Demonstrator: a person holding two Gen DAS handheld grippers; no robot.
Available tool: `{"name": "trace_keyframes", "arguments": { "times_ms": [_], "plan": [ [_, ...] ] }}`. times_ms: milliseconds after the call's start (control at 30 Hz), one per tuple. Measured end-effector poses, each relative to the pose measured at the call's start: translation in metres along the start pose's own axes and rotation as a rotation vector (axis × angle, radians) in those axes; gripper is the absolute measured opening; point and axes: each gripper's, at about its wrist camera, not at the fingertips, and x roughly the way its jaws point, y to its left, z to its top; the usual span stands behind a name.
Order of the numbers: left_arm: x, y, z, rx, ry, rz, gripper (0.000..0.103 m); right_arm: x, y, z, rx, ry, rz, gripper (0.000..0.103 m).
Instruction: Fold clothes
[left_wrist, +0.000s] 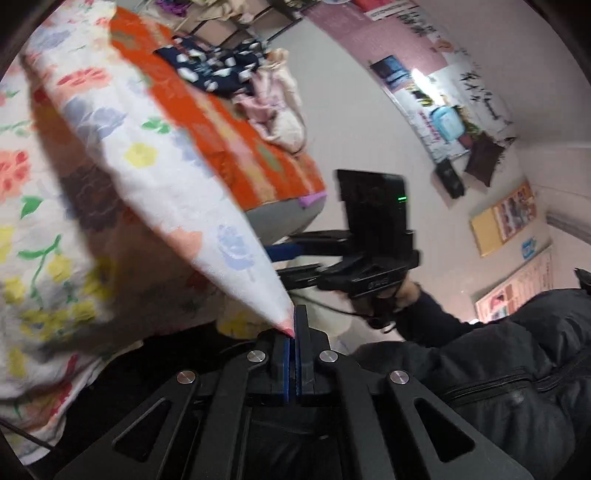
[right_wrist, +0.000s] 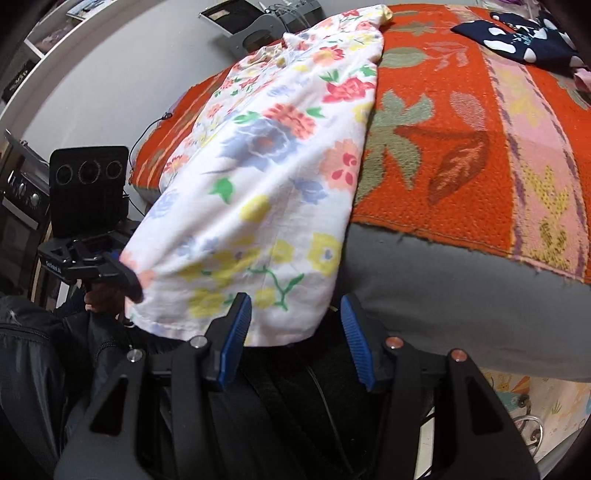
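Note:
A white floral garment (right_wrist: 277, 177) lies on the orange patterned cloth (right_wrist: 461, 184), and its lower end hangs over the near edge. My left gripper (left_wrist: 294, 332) is shut on a corner of this garment (left_wrist: 147, 155), which stretches taut up and to the left from the jaws. The right wrist view shows the same left gripper (right_wrist: 127, 275) pinching the hem's left corner. My right gripper (right_wrist: 294, 300) stands open just below the hanging hem; the cloth lies between the blue fingers (right_wrist: 236, 332) and no pad presses on it. From the left wrist view the right gripper (left_wrist: 284, 262) is partly hidden behind the cloth.
A navy garment with white spots (right_wrist: 517, 37) and a pink heap of clothes (left_wrist: 273, 107) lie at the far end of the orange cloth. A grey padded edge (right_wrist: 443, 295) runs below the cloth. A person's dark jacket sleeve (left_wrist: 480, 350) fills the near side.

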Motion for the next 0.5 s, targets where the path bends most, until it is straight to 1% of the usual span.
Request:
{"name": "trace_keyframes", "arguments": {
  "times_ms": [67,167,200,267,333,400,433,467,500],
  "plan": [
    [0.010,0.036,-0.008,-0.080,0.056,0.134,0.000,0.001,0.000,0.000,0.000,0.004,-0.001,0.052],
    [0.020,0.068,-0.016,-0.142,0.069,0.215,0.000,0.005,-0.001,0.001,0.005,0.007,-0.010,0.052],
    [0.019,0.067,-0.015,-0.143,0.053,0.203,0.000,0.005,0.000,0.003,0.003,0.005,-0.013,0.052],
    [0.017,0.057,-0.012,-0.111,0.033,0.181,0.000,0.003,0.004,0.011,-0.016,-0.009,-0.003,0.052],
    [0.019,0.046,-0.011,-0.073,0.036,0.186,0.000,-0.002,0.013,0.026,-0.060,-0.038,0.036,0.052],
    [0.027,0.043,-0.010,-0.051,0.066,0.220,0.000,-0.003,0.022,0.043,-0.104,-0.063,0.092,0.052],
    [0.030,0.045,-0.011,-0.054,0.082,0.244,0.000,0.002,0.024,0.054,-0.119,-0.051,0.108,0.052],
    [0.032,0.047,-0.012,-0.057,0.098,0.266,0.000,0.011,0.022,0.065,-0.127,-0.026,0.102,0.051],
    [0.029,0.046,-0.015,-0.061,0.108,0.279,0.000,0.019,0.020,0.074,-0.138,0.017,0.059,0.051]
  ]
}}
